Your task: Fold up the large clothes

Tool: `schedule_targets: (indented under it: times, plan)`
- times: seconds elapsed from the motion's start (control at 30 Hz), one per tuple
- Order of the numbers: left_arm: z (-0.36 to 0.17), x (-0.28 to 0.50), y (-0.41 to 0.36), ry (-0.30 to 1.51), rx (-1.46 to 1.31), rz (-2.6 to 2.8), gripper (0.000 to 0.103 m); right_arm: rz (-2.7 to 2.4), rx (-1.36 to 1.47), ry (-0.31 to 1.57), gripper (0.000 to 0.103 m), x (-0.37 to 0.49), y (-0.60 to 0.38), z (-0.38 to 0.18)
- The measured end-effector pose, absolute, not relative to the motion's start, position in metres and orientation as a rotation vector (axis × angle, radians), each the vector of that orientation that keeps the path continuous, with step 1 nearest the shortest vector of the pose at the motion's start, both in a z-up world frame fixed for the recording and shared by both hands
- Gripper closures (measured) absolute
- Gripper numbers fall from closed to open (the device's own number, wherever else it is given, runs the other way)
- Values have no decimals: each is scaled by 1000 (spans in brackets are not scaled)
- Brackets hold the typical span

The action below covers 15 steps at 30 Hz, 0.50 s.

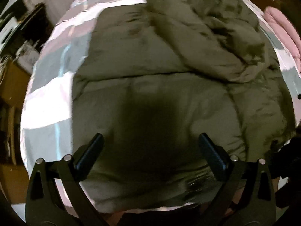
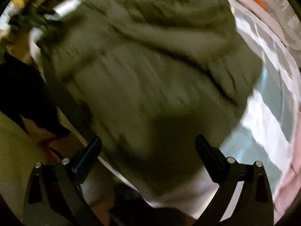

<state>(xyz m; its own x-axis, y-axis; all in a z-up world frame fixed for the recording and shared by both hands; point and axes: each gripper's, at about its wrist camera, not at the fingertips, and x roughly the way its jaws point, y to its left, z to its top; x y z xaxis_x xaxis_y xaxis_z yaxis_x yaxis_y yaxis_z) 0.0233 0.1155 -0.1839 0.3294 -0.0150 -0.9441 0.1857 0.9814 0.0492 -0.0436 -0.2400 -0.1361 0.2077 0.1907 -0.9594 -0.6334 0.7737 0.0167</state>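
We are holding the left gripper (image 1: pixel 150 141) and right gripper (image 2: pixel 148 143) wide apart, gripping nothing, hovering over the olive puffer jacket (image 1: pixel 150 71).

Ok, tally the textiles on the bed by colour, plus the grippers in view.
Olive green puffer jacket: 1
Pink folded blanket: 1
Pastel checked bedsheet: 1
Black grippers, both open: 2 (left gripper, right gripper)
Total: 5
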Motion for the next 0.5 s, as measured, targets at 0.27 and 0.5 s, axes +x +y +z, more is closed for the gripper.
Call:
schedule_targets:
  times: [0.27, 0.5]
  plan:
    - [-254, 19, 138, 1485, 294, -36, 2, 439, -723, 1452, 3, -37, -220, -221]
    - [-257, 22, 151, 1509, 229, 23, 2, 325, -435, 1408, 3, -3, -259, -182]
